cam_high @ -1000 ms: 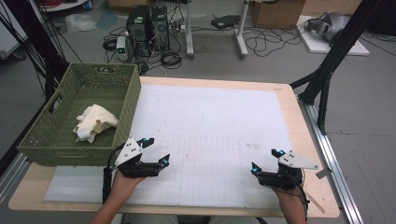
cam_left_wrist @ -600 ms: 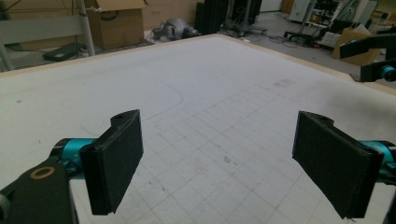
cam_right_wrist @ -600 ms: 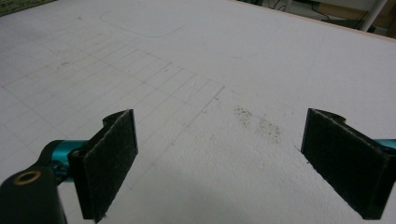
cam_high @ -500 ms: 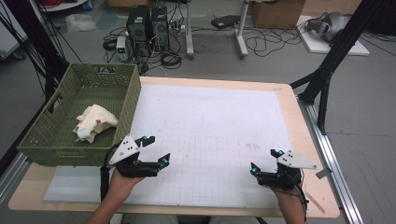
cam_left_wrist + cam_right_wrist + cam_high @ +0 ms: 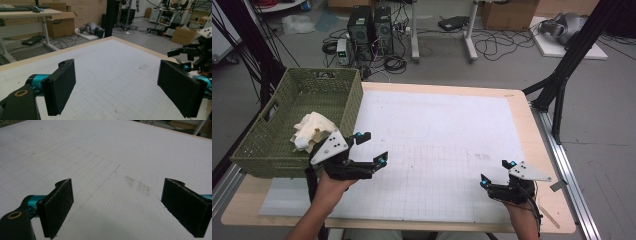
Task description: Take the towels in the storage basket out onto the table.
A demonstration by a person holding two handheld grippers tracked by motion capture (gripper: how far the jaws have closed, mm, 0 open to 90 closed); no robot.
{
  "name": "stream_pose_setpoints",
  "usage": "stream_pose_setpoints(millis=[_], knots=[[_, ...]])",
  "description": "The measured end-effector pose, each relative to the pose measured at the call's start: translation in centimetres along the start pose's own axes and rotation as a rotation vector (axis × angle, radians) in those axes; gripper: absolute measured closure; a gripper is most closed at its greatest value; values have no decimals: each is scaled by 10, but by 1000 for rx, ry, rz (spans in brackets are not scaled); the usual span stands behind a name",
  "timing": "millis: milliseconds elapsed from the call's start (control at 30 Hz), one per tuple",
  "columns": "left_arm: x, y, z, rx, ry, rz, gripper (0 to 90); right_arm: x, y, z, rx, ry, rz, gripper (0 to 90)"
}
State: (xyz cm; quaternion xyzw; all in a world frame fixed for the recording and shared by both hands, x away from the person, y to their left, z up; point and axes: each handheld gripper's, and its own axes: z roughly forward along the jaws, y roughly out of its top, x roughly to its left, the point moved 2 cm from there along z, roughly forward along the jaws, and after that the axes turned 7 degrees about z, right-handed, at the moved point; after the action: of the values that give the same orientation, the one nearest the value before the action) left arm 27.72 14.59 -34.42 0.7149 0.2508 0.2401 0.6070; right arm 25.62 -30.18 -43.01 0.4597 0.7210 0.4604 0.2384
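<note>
My left gripper (image 5: 372, 148) is held open above the white gridded mat (image 5: 437, 135), just beside the near right corner of the green woven basket (image 5: 262, 155). A crumpled white cloth (image 5: 312, 131) lies inside the basket, close behind the gripper's grey plate. In the left gripper view the jaws of this gripper (image 5: 117, 85) stand wide apart with only mat between them. My right gripper (image 5: 495, 173) is low over the mat near the front right and is open too. Its own view shows that gripper (image 5: 117, 205) with nothing between its jaws.
The wooden table (image 5: 542, 150) ends close to the right of my right gripper (image 5: 197, 55). A faint smudge (image 5: 137, 185) marks the mat ahead of it. Black frame legs (image 5: 562, 85) stand off the back right corner. Computers and cables (image 5: 372, 30) lie on the floor beyond.
My left gripper has risen and shifted left toward the basket and cloth. The right gripper has stayed about where it was. Both remain open.
</note>
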Motion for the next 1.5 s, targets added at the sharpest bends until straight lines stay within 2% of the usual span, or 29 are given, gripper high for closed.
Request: stream_pose_setpoints(millis=[233,400,533,600,633,667,800,900,1033,1200,1267,1400,1500], knots=[[24,27,-15,-19,49,3,155,0,-1,1,9,1,1,100],[56,44,-34,-33,109,-3,154,-2,-1,1,7,-1,-2,101],[89,52,-49,-33,169,-20,154,-1,-1,2,10,0,-7,100],[103,52,-56,-39,191,-39,154,-1,-1,2,9,2,-5,100],[117,51,-61,-37,221,-45,154,-1,-1,1,8,2,-3,101],[125,50,-64,-30,236,-47,154,-1,-1,1,9,3,-5,101],[150,43,-72,-1,273,-65,154,-2,-1,2,9,0,-2,100],[168,34,-74,23,297,-98,154,-1,-2,2,10,-1,1,101],[186,19,-73,87,320,-132,153,2,-1,3,15,1,-7,100],[205,-5,-66,214,354,-167,153,1,-2,3,18,-1,-10,100],[214,-17,-63,274,382,-177,153,1,-2,3,18,-2,-12,101],[229,-43,-56,423,424,-241,154,0,-2,2,12,-3,-5,100],[233,-54,-49,525,437,-241,155,-1,-3,2,16,-5,-1,100]])
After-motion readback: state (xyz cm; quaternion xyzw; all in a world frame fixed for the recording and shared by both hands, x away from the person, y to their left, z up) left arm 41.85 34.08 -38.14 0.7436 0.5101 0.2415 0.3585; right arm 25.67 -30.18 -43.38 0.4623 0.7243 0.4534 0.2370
